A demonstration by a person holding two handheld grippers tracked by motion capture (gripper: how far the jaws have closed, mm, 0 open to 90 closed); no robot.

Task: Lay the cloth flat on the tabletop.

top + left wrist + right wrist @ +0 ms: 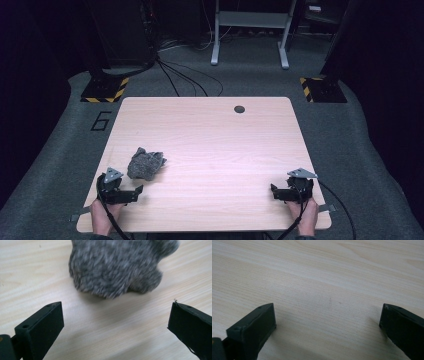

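Where the light wood worktop point(210, 150) fills the middle of the high view, a crumpled grey cloth point(145, 163) lies in the lower left part of the frame. It is fuzzy and bunched up into a lump. In the left gripper view the cloth point(117, 265) sits at the top middle of the frame, a bit blurred, with bare wood below it.

The left tool point(131, 191) is just below the cloth in the high view, near it but not touching. A hand point(103, 215) holds it from the bottom edge of the frame. In its own view the left tool point(115, 315) has its two black jaws far apart, one at the lower left and one at the lower right, and nothing is between them.

The right tool point(274, 190) is at the lower right of the high view, well apart from the cloth, held by the other hand point(305, 215). In its own view the right tool point(327, 317) is wide too, with bare wood between the jaws.

A small dark round hole point(239, 109) sits near the top edge of the worktop. Past it, on the grey floor point(350, 135), black cables point(185, 75) run off toward the top of the frame.
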